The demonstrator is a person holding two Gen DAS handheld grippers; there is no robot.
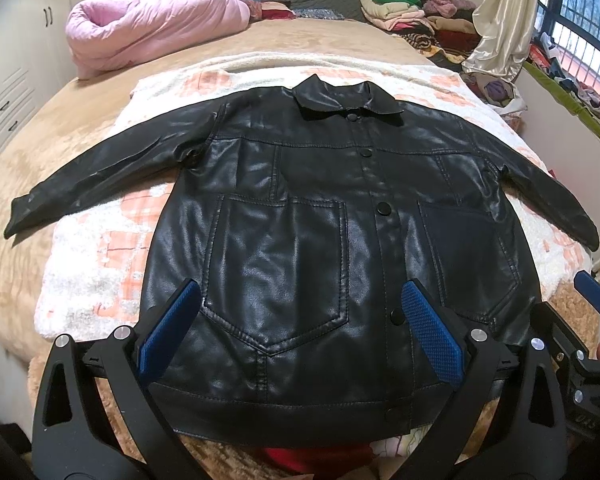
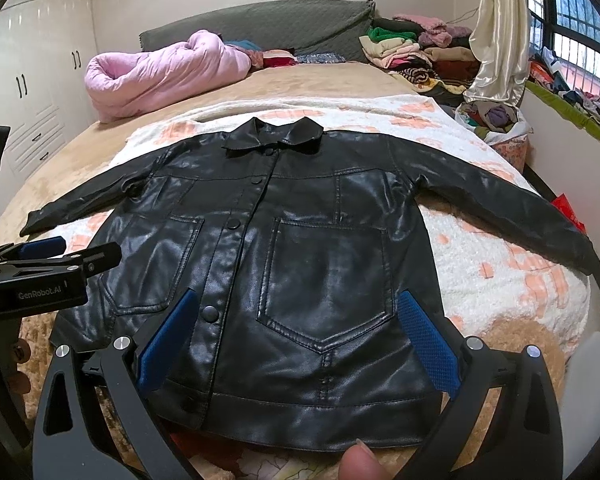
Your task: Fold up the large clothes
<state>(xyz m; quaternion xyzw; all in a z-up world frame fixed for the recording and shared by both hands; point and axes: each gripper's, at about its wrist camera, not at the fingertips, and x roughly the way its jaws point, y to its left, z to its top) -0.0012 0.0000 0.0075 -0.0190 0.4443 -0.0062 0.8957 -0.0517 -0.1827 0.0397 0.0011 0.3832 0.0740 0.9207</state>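
Observation:
A black leather jacket (image 1: 300, 208) (image 2: 292, 248) lies flat and buttoned on the bed, front up, collar far, both sleeves spread sideways. My left gripper (image 1: 300, 304) hovers open above its left chest pocket near the hem, blue pads (image 1: 168, 328) wide apart, nothing between them. My right gripper (image 2: 298, 312) hovers open over the right pocket, with its blue pads (image 2: 428, 340) also apart. In the left wrist view the right gripper (image 1: 596, 300) shows at the right edge; in the right wrist view the left gripper (image 2: 44, 248) shows at the left edge. A fingertip (image 2: 358, 462) shows at the bottom.
The jacket rests on a white and orange fleece blanket (image 1: 100, 256) over a tan bedspread (image 1: 16, 184). A rolled pink quilt (image 1: 152, 24) and piles of clothes (image 1: 404, 8) sit at the far end. Wardrobes (image 2: 24, 92) stand left, a window and curtain (image 2: 496, 32) right.

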